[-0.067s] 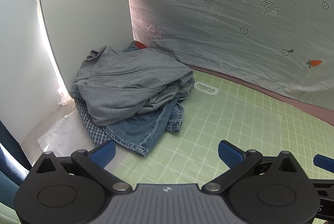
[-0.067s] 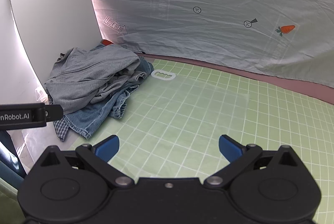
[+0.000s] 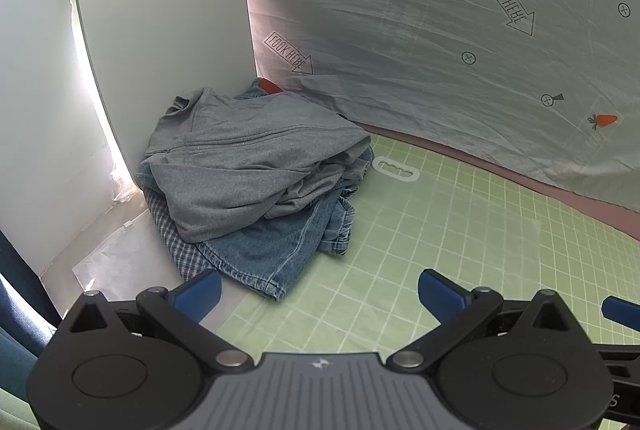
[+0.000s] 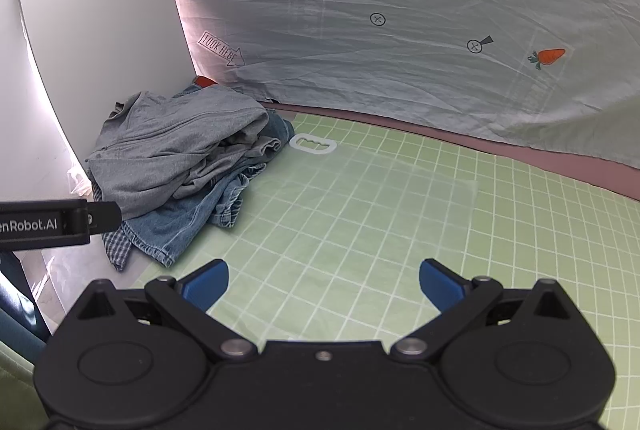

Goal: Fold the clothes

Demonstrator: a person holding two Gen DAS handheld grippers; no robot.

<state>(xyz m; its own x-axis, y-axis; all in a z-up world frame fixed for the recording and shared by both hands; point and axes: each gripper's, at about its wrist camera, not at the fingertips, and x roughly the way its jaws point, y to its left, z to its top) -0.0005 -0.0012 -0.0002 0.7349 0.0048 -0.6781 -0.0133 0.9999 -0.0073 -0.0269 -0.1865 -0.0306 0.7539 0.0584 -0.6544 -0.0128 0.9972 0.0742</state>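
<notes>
green mat [image 3: 460,250]; clothes pile [image 3: 256,165] beyond left claw [image 3: 318,288]

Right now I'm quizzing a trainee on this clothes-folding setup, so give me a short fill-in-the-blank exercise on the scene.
1. The top garment of the pile is the ____ zip-up top.
2. Under it lies the blue ____ garment.
3. The mat with the white grid is ____.
4. The fingers of both the left gripper and the right gripper stand ____.

Missing words: grey; denim; green; open
</notes>
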